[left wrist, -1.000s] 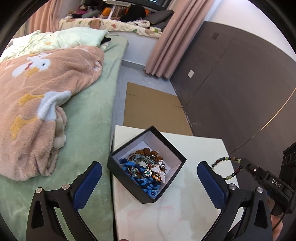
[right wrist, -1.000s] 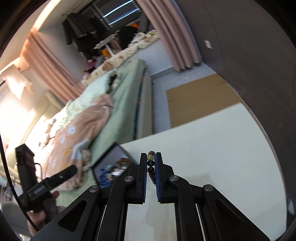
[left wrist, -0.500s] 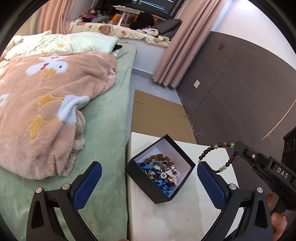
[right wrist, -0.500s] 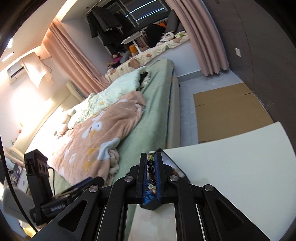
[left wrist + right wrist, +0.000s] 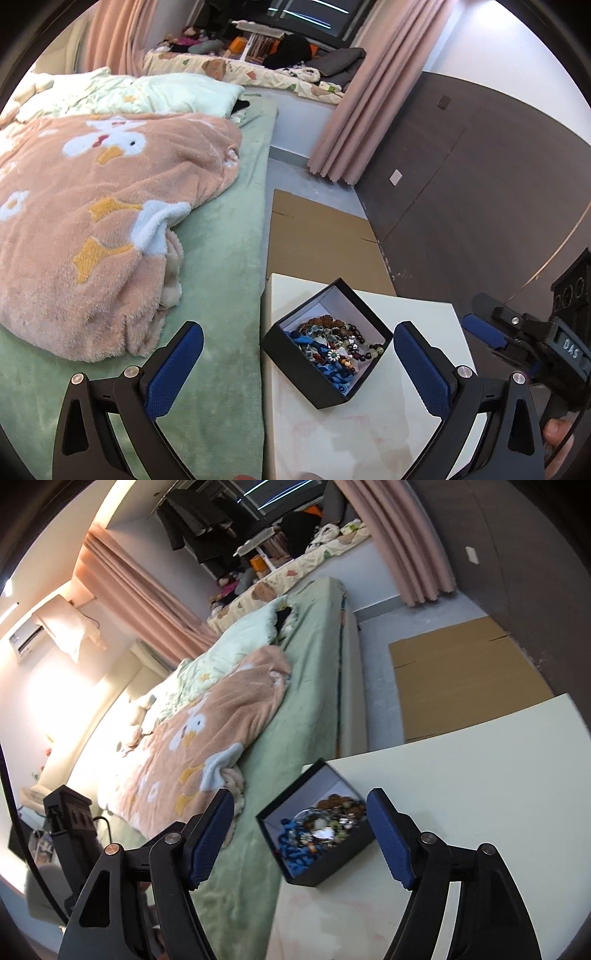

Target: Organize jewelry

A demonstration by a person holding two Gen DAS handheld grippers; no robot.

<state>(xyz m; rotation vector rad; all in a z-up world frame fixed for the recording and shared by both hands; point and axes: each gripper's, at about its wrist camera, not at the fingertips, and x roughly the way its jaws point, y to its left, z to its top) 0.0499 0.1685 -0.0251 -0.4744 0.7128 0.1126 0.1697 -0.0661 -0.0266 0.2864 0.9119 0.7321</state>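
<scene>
1. Right hand-held gripper [image 5: 300, 829] now spread wide, nothing between the blue pads [image 5: 389, 843]. Half a second back, clamped on a beaded bracelet.
2. Bracelet [image 5: 364, 345] no longer dangling in the air; dark and pale green beads now lying inside the black box [image 5: 327, 391], along its right inner side, on top of the other jewelry [image 5: 325, 350].
3. Box sitting on the cream counter [image 5: 417, 314] near the far left corner, right by the bed [image 5: 225, 266], same spot as before. Turned diamond-wise, lid off.
4. Left hand-held gripper [image 5: 297, 363] wide open and empty, same as earlier, hovering in front of the box.
5. From the left wrist view, right hand-held gripper [image 5: 480, 328] pulled back off to the right of the box, past the counter's edge.
6. Pile inside: blue bits, brown beads, a small flower-shaped piece. Too tangled to separate further.
</scene>
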